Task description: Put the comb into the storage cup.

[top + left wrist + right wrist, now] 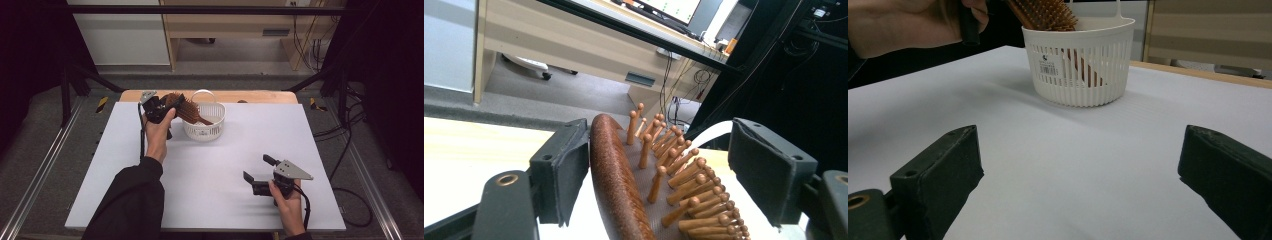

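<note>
With the left gripper (659, 175) spread around the wooden hairbrush (186, 107), the white basket (216, 131) is being risked tipping under the leaning brush.

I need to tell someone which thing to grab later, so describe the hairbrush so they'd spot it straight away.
Start at the white sheet covering the table and look to its far edge, where a white slatted basket stands. The hairbrush leans over the basket's rim, handle down inside, its head between the left gripper jaws. It is the sole brown wooden thing, bristling with round-tipped pegs.

hairbrush (186, 107): reddish-brown (wooden pegs) | basket (210, 131): white, slatted | table (210, 170): pale grey
</note>
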`<action>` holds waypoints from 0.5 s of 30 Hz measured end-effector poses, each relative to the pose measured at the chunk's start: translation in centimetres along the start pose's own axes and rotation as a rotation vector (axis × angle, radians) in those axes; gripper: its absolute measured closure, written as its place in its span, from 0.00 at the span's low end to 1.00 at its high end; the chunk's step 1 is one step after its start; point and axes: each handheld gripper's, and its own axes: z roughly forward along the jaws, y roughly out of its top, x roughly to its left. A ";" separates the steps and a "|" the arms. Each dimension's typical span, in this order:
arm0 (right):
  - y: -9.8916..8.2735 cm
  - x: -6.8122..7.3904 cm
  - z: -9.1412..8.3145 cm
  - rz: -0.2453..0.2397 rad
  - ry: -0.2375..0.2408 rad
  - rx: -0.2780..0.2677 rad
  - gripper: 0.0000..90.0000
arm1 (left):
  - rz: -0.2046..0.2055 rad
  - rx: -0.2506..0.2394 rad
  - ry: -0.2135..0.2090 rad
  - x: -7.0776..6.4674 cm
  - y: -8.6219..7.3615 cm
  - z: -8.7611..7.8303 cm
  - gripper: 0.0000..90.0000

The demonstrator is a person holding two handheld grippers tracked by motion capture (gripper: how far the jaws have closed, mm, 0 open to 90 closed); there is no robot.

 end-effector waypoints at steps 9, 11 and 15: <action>0.0 0.0 0.0 -0.003 0.001 0.000 0.05 | 0.009 0.003 0.004 -0.1 0.0 0.0 0.22; 0.0 0.0 -0.1 -0.002 0.000 -0.001 0.05 | 0.010 0.005 0.002 -0.2 -0.1 0.1 0.20; 0.0 0.0 -0.1 -0.003 0.000 0.000 0.05 | 0.016 0.008 0.004 -0.3 -0.2 0.2 0.16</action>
